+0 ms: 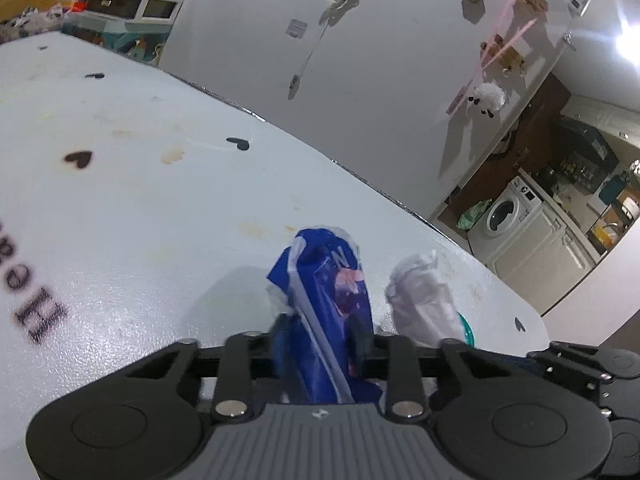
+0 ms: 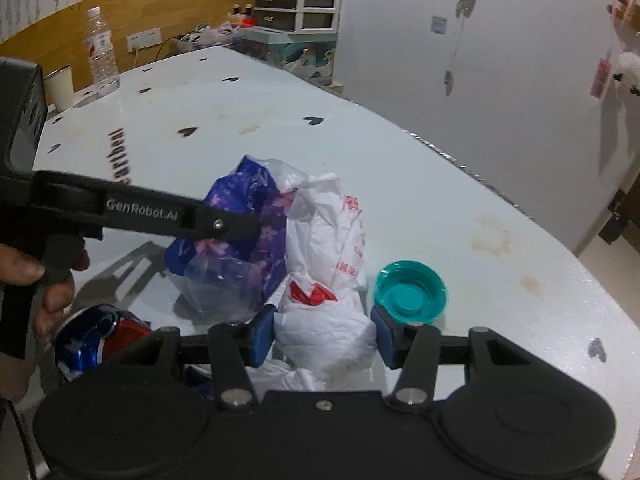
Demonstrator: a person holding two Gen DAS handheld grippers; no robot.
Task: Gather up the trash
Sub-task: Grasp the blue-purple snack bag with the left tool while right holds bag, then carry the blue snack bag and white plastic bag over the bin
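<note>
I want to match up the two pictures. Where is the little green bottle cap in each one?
Left wrist view: the green cap only peeks out low and right of centre, behind the white bag.
Right wrist view: it lies in full sight, open side up, right of centre on the table.
Shared landmark: the white bag, just left of the cap in both views.

A white table (image 2: 460,216), printed with small black hearts and stained brown in spots, carries a white plastic bag (image 2: 326,248). Touching its left side lies a blue wrapper (image 2: 236,248); just right sits a teal cap (image 2: 410,292); a crushed can (image 2: 96,338) lies near left.
</note>
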